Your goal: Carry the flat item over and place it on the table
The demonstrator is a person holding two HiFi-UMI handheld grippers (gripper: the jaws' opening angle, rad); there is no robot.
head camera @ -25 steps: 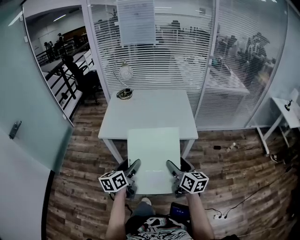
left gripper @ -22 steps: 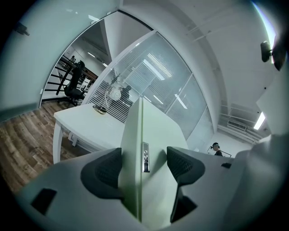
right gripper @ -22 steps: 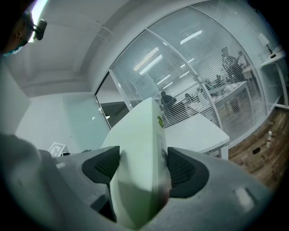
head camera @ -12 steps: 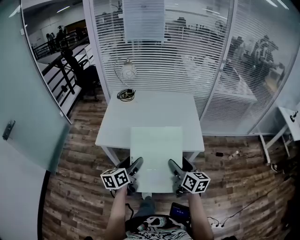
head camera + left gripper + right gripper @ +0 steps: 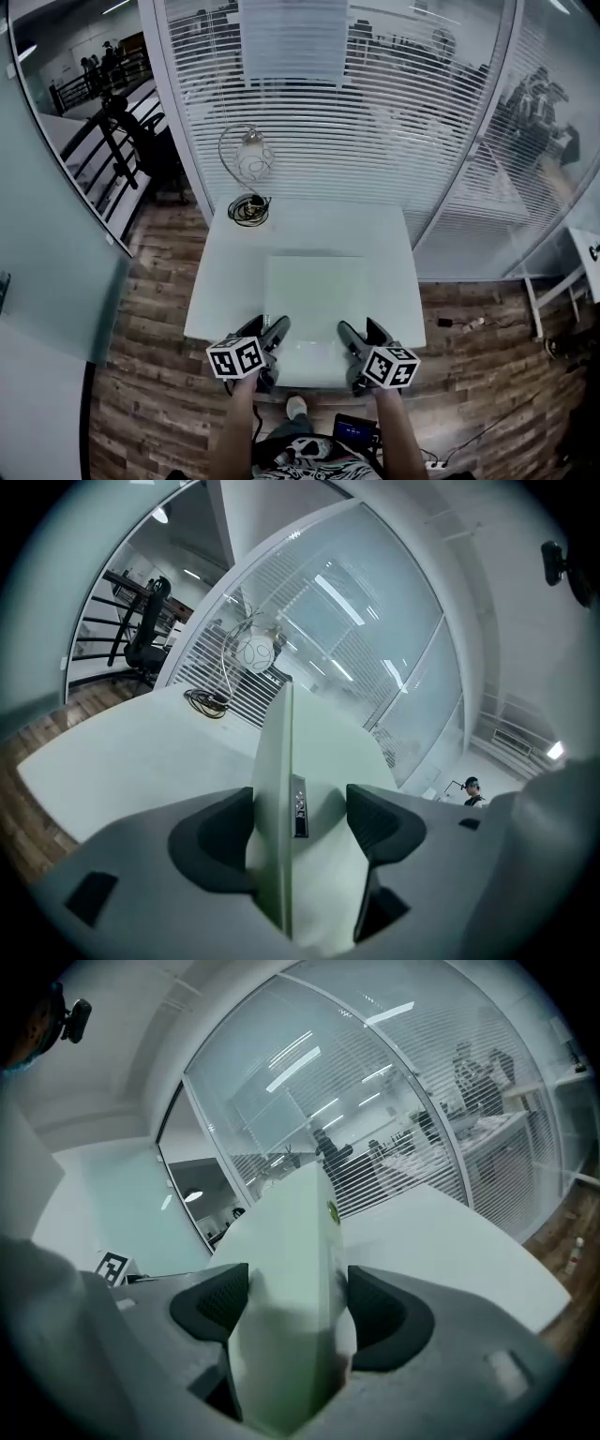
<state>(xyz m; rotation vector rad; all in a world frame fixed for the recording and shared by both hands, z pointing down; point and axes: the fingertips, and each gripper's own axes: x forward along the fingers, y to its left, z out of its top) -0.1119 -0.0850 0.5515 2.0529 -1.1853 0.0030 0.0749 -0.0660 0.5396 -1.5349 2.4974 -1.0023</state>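
The carrying part looks nearly done. The panel (image 5: 314,298) hangs out ahead of both grippers, most of it over the table (image 5: 225,281), with only its near edge hanging past the table's front edge. What is left is to lower it flat and let go. Whether its far end already touches the tabletop is hard to tell from here; in the left gripper view there seems to be a gap under it.

The left gripper (image 5: 265,329) is clamped on the panel's near edge, and the right gripper (image 5: 359,330) grips the same edge just beside it, a pad on either face.

The panel is a thin, stiff, pale green sheet with a smooth face. It is held about level and square to the table.
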